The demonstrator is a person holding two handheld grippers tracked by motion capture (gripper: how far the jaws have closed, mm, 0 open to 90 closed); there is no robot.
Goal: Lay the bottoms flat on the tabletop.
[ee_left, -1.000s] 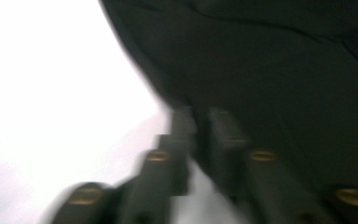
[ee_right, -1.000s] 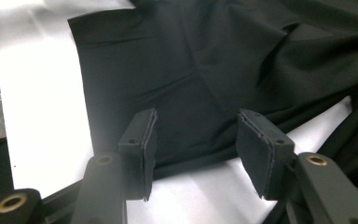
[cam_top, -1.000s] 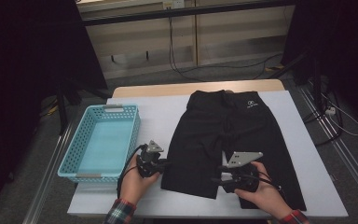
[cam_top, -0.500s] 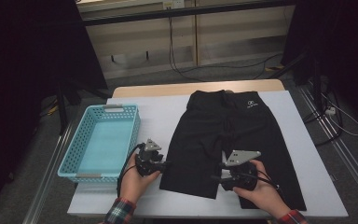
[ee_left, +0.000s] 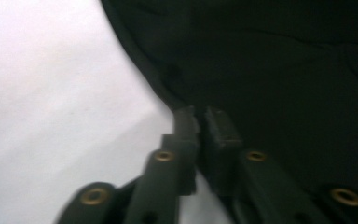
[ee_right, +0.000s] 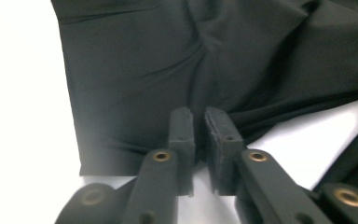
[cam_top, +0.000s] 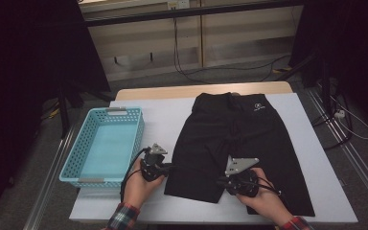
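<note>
Black shorts [cam_top: 235, 134] lie flat on the white table [cam_top: 163, 110], waistband at the far side. My left gripper [cam_top: 168, 167] is at the outer edge of the shorts' left leg. Its jaws have just closed, and they pinch that edge [ee_left: 168, 93] between the tips of the left gripper [ee_left: 199, 116]. My right gripper [cam_top: 219, 181] points left at the same leg's inner edge near the hem. The jaws of the right gripper [ee_right: 198, 116] have just closed on the fabric. Creases in the shorts [ee_right: 135, 70] run towards them.
A light blue plastic basket [cam_top: 72, 165] stands with nothing in it at the table's left side, close to my left hand. Bare white tabletop lies between basket and shorts. Cables run across the floor beyond the table.
</note>
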